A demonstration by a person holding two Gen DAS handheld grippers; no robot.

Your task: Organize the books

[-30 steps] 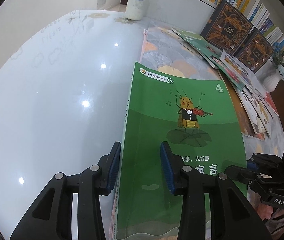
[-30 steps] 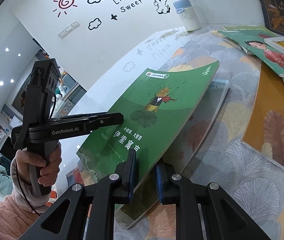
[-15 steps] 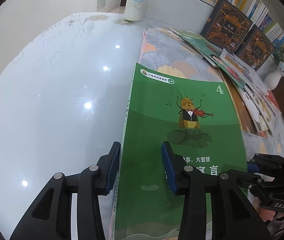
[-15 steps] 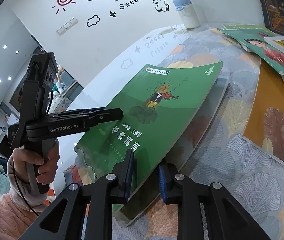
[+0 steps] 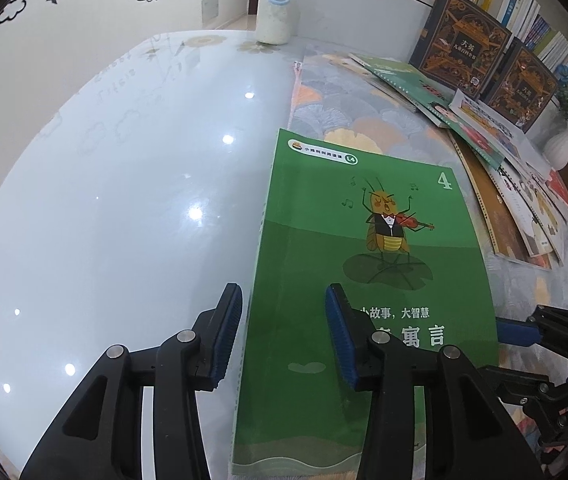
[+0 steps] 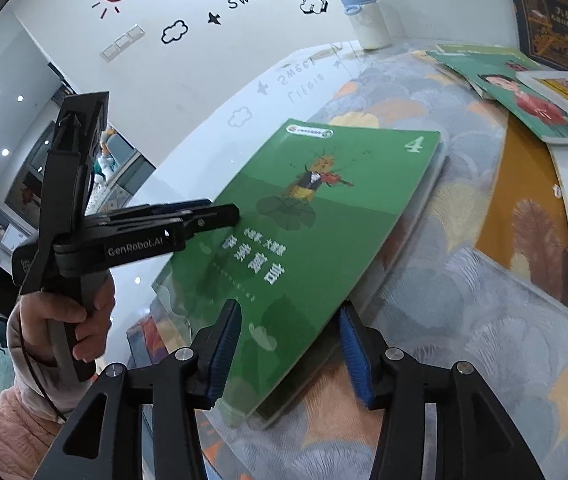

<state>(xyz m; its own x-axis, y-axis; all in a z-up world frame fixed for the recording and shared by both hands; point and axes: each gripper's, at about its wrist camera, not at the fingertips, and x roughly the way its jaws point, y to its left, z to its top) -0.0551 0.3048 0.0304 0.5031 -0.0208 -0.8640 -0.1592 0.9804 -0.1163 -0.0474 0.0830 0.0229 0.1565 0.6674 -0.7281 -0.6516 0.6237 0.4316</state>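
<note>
A green book with a violin-playing cricket and a "4" (image 5: 367,272) lies flat on top of other books at the near edge of the table; it also shows in the right wrist view (image 6: 311,232). My left gripper (image 5: 284,336) is open, its fingers straddling the book's spine edge near its near left corner. My right gripper (image 6: 289,356) is open, its fingers on either side of the book's near right corner. The left gripper also shows in the right wrist view (image 6: 204,216), and the right gripper at the edge of the left wrist view (image 5: 523,332).
A patterned mat (image 5: 347,108) covers the right part of the glossy white table (image 5: 124,200). Several loose books (image 5: 495,148) lie spread at the back right, two dark books (image 5: 463,44) lean on a bookshelf. A white bottle with a blue lid (image 5: 276,12) stands at the back. A white vase (image 5: 561,148) stands far right.
My right gripper has opened wide from nearly shut at the green book's corner. The left gripper stays open and has drawn back slightly along the book.
</note>
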